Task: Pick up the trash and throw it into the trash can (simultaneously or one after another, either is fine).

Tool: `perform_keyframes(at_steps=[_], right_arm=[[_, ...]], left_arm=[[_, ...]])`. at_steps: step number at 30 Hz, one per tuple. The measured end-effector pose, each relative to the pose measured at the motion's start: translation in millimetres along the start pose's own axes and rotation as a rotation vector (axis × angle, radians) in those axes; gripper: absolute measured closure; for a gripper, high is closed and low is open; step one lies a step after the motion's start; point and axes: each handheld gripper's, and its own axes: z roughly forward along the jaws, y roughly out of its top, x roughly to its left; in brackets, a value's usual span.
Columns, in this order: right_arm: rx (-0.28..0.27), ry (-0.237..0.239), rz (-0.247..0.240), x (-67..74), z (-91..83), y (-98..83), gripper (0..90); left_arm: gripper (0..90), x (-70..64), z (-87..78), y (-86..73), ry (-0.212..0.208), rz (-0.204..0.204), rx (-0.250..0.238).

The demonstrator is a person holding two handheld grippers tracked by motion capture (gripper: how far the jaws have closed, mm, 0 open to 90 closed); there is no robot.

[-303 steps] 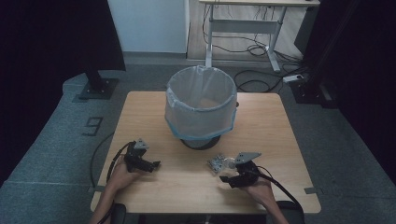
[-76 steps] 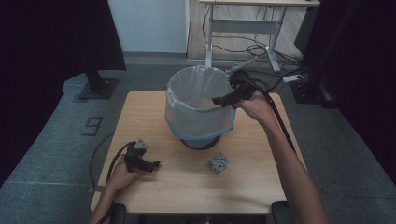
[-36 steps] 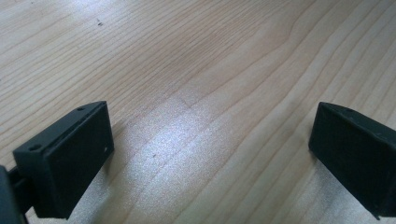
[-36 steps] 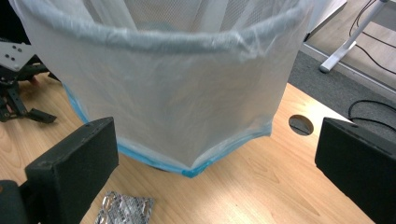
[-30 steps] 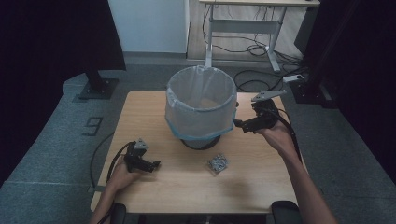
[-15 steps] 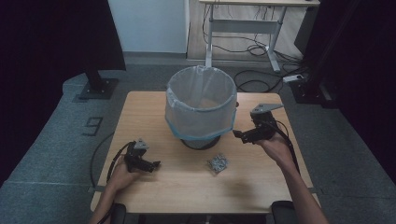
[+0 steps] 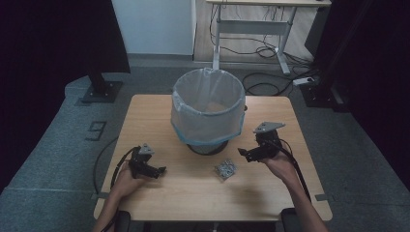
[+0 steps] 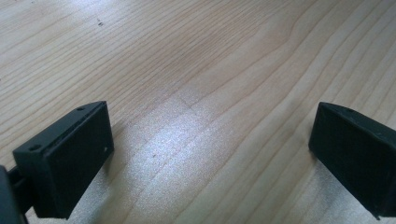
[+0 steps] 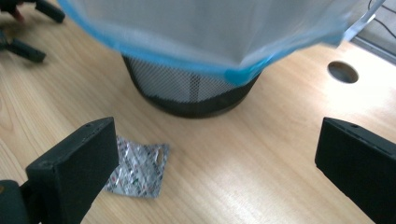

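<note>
High view: right claw point(image 7: 245, 153) hovers, spread, beside foil packet point(image 7: 225, 169).

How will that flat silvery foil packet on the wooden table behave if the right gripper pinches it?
The flat silvery foil packet looks thin and crinkled, so it will likely flex rather than stay stiff. It lies flush on the wooden table, so getting a jaw under it may be awkward and it could slide. It probably weighs little. The right gripper is open.
</note>
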Motion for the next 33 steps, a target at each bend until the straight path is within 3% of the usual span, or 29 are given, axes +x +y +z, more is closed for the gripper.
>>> perform_keyframes(at_steps=[15,33], right_arm=[[0.047,0.053,0.007,20.3,30.3,-43.2,0.0],[0.086,0.102,-0.041,57.2,61.1,-80.5,0.0]], left_arm=[[0.0,0.0,0.0,-0.1,0.0,0.001,0.0],[0.0,0.1,0.0,0.0,0.001,0.001,0.0]])
